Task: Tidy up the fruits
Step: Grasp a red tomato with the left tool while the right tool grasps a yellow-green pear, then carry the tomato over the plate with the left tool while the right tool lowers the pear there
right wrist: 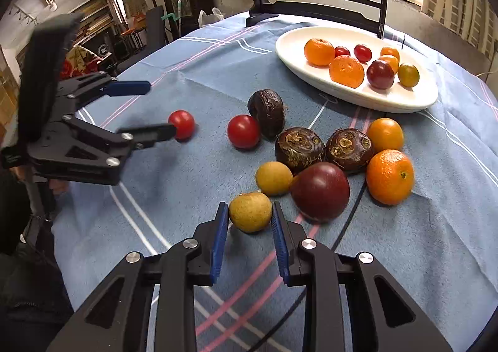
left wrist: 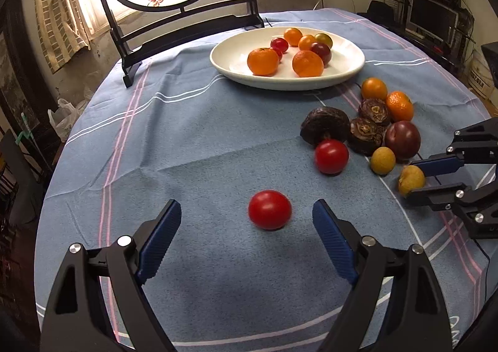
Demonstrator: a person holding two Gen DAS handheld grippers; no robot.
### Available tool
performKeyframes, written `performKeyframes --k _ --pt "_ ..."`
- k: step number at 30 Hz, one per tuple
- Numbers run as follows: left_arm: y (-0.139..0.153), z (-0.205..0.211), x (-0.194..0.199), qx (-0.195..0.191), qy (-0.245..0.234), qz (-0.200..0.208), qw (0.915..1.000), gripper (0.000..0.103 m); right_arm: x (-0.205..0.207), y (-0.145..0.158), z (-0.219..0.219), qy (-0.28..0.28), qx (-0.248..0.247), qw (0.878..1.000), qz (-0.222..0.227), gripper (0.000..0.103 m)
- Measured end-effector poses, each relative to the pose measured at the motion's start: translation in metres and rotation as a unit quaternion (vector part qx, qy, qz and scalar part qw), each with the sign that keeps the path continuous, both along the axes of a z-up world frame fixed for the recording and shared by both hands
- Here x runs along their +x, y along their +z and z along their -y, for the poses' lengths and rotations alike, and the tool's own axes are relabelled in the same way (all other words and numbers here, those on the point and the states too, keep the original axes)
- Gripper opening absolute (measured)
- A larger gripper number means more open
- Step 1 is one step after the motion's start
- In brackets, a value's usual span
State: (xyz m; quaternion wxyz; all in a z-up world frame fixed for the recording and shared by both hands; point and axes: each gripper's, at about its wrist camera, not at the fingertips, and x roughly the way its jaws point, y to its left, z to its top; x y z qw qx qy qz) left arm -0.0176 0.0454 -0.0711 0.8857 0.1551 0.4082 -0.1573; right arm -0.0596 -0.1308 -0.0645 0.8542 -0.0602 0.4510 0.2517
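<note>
My left gripper (left wrist: 247, 212) is open, with a red tomato (left wrist: 269, 209) on the cloth between its fingertips, untouched. The same tomato (right wrist: 181, 124) shows by the left gripper (right wrist: 155, 109) in the right wrist view. My right gripper (right wrist: 249, 212) has closed in around a small yellow fruit (right wrist: 250, 216), its pads at the fruit's sides; it also shows from the left (left wrist: 411, 180). A white plate (left wrist: 348, 72) holds oranges and small tomatoes. A pile of loose fruit lies near it: a second red tomato (right wrist: 243, 131), a plum (right wrist: 320, 190), an orange (right wrist: 389, 176).
Dark brown water chestnuts (right wrist: 298, 147) and a wrinkled dark fruit (right wrist: 267, 112) sit in the pile. A black round-screen stand (left wrist: 186, 28) stands at the table's far side behind the plate. The blue striped cloth (left wrist: 186, 134) covers the round table.
</note>
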Motion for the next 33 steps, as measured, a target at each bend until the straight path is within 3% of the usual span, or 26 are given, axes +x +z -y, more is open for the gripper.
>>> performKeyframes --k 3,4,5,7,9,10,15,22,33 --pt "-0.003 0.005 0.006 -0.003 0.004 -0.005 1.0 0.084 -0.005 0.004 0.007 -0.003 0.006 1.0 0.004 0.028" --pt "-0.003 0.005 0.008 -0.005 0.007 -0.007 0.9999 0.079 -0.006 0.005 0.009 -0.003 0.007 1.0 0.006 0.028" --pt "-0.004 0.006 0.01 -0.004 0.008 -0.013 0.9999 0.073 -0.008 0.006 0.01 -0.004 0.01 1.0 0.007 0.028" --pt "-0.006 0.008 0.013 -0.002 0.009 -0.028 0.9996 0.052 -0.009 0.008 0.014 -0.004 0.016 1.0 0.006 0.028" --pt "-0.008 0.008 0.012 -0.009 0.002 -0.04 0.9992 0.043 -0.01 0.009 0.015 -0.005 0.016 1.0 0.01 0.028" --pt "-0.008 0.009 0.01 -0.011 -0.004 -0.039 0.9992 0.03 -0.011 0.009 0.016 -0.005 0.018 1.0 0.011 0.028" --pt "0.001 0.017 0.002 0.003 -0.006 -0.022 0.9997 0.03 -0.013 0.012 0.019 -0.005 0.019 1.0 0.017 0.028" --pt "0.032 0.023 0.004 -0.006 -0.008 0.01 0.9999 0.03 -0.011 0.023 0.027 -0.008 0.017 0.999 0.032 0.028" --pt "0.116 0.064 0.071 -0.043 0.003 0.087 0.9952 0.03 0.042 0.101 0.049 -0.035 0.028 0.99 0.134 0.028"
